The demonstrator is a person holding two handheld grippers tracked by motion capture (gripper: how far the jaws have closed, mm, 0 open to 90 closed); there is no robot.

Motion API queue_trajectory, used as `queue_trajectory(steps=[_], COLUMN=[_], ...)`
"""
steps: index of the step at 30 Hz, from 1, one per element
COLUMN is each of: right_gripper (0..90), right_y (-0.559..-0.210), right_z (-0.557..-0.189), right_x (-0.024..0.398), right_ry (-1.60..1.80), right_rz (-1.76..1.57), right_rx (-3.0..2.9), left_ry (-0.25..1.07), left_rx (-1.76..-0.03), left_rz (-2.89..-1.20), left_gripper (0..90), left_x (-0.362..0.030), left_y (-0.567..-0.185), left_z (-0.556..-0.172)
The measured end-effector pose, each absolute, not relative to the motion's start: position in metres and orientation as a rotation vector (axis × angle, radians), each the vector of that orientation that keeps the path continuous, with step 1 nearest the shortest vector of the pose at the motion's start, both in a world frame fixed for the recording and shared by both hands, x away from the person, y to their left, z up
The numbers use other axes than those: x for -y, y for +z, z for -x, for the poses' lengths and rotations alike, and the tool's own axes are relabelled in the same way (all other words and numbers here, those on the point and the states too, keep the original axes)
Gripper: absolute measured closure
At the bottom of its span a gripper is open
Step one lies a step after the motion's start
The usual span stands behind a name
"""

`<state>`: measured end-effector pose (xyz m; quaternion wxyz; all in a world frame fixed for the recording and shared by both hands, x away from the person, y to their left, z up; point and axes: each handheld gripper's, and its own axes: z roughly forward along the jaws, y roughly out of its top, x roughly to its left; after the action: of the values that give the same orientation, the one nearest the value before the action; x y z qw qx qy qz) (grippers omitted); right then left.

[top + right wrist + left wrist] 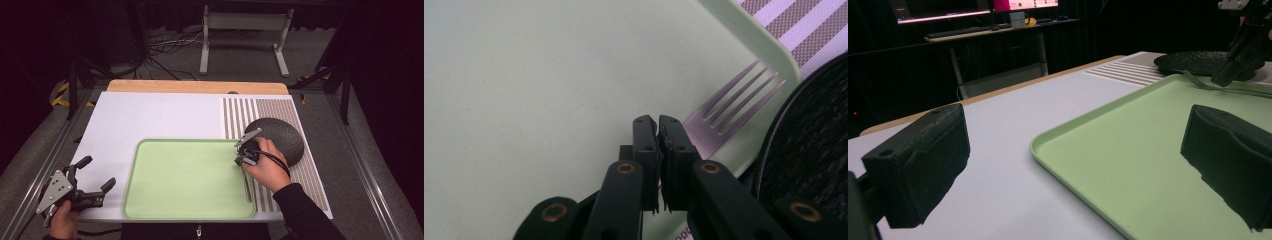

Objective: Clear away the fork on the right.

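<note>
Jaws of the right gripper (658, 120) stand nearly closed, empty, above the fork (729, 102) on the green tray (524, 75).

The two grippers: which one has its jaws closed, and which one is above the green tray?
The right gripper: its jaws are together, nothing visibly between them, above the green tray beside the fork. The left gripper stands wide open beyond the tray's left edge.

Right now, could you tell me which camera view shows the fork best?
The right gripper view: the fork shows its tines sharply, resting over the green tray's rim. The high view shows just its thin handle below the hand; the left gripper view, a small, distant sliver.
</note>
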<state>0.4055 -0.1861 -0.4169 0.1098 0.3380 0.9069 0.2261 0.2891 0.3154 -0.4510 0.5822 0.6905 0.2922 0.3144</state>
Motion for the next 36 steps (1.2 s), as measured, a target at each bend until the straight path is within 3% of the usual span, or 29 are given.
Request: queue_trajectory(steps=[7,8,10,15,20,36], right_gripper=[75.1,65.4,61.9,35.9,23.9,13.4], right_y=[-0.403,-0.398,-0.395,-0.386,-0.379,-0.364], right_z=[-0.400,-0.398,-0.397,-0.395,-0.391,-0.370], right_x=[0.185,0.185,0.185,0.188,0.192,0.218], right_ry=[0.744,0.784,0.809,0.959,1.028,1.154], right_rz=[-0.953,-0.930,-0.929,-0.916,-0.868,-0.740], right_rx=[-2.640,-2.611,-2.607,-2.552,-2.511,-2.446], left_ry=[0.733,0.734,0.734,0.732,0.734,0.736], left_rx=[-0.683,-0.683,-0.683,-0.683,-0.683,-0.684], left_rz=[-1.612,-1.612,-1.610,-1.612,-1.610,-1.611], left_gripper=[0.0,0.0,0.0,0.0,0.0,0.0], left_x=[-0.315,-0.315,-0.315,-0.315,-0.315,-0.315], left_y=[-0.451,-0.451,-0.451,-0.451,-0.451,-0.451], left_z=[-0.289,-0.289,-0.290,-0.289,-0.289,-0.289])
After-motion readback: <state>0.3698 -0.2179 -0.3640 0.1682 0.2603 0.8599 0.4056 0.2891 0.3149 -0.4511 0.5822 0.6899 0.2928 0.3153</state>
